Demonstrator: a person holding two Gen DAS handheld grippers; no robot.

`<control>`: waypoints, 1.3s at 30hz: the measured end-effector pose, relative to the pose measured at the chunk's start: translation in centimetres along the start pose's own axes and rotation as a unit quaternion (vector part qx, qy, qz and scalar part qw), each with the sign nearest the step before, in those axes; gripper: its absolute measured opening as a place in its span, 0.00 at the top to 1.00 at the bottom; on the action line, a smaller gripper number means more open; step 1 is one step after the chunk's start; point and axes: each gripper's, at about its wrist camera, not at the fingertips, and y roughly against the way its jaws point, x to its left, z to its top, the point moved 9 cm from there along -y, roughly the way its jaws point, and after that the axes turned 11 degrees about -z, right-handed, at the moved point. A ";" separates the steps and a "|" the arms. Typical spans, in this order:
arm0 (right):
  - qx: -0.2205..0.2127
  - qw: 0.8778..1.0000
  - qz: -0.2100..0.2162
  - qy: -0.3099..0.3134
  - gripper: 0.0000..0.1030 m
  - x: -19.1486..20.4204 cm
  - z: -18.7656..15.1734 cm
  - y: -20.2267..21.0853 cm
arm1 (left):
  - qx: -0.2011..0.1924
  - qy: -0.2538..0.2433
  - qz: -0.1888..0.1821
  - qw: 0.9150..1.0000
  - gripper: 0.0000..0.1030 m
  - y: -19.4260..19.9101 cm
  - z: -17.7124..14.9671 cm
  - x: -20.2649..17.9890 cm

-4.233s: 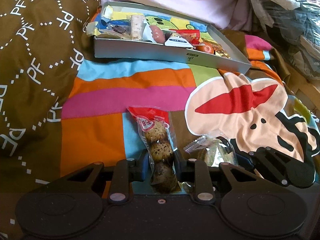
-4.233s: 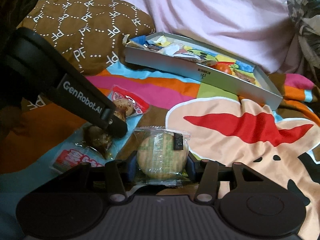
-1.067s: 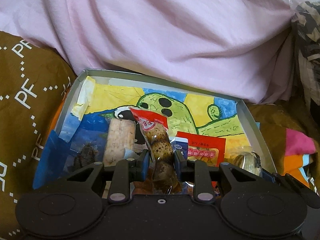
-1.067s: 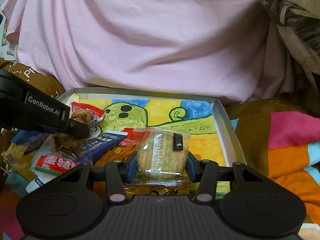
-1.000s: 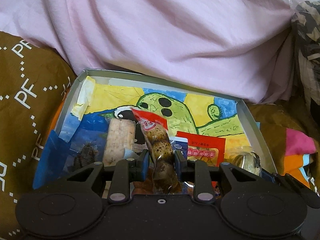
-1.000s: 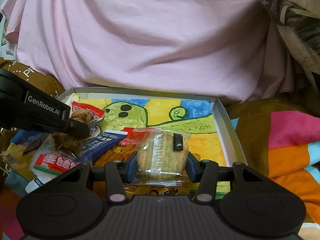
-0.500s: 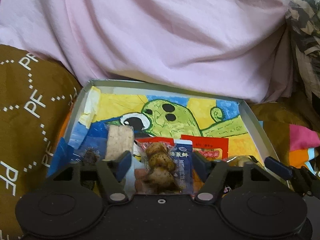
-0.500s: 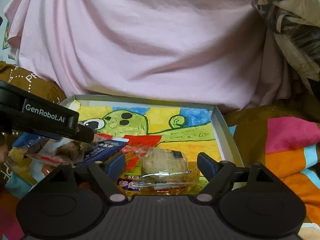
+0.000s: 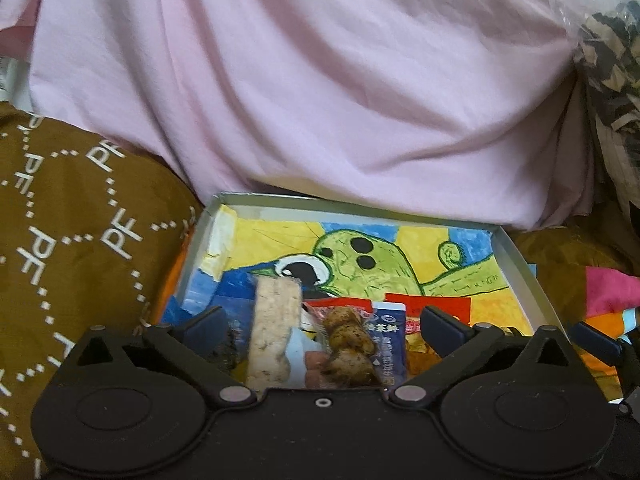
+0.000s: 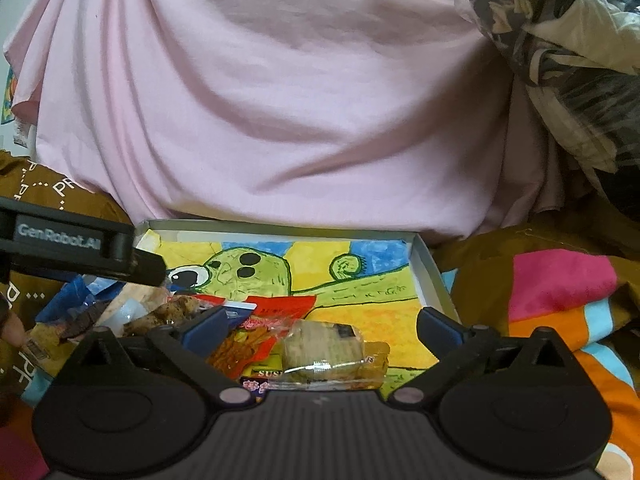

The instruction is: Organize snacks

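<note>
Moved: both grippers have let go since a second ago; their packets now lie in the box.
Left gripper (image 9: pixel 322 322): jaws spread wide, holding nothing.
Meatball packet (image 9: pixel 347 346): lying between them, among other snacks.
Right gripper (image 10: pixel 318 322): wide, holding nothing.
Biscuit packet (image 10: pixel 322 350): lying on wrappers.
Box (image 9: pixel 520 264): against pink sheet (image 9: pixel 320 92).
</note>
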 end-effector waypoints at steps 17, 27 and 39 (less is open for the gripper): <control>-0.013 1.000 0.013 -0.011 0.00 0.1 0.5 3.0 | -0.020 -0.002 0.054 0.998 0.01 4.3 -0.1 2.0; -0.016 1.000 0.013 -0.018 0.00 -0.5 0.9 3.9 | -0.023 0.002 0.070 0.997 0.01 5.3 -0.2 2.2; -0.016 1.000 0.012 -0.021 0.00 -1.2 0.8 5.4 | -0.030 0.013 0.091 0.995 0.01 6.8 -1.1 2.6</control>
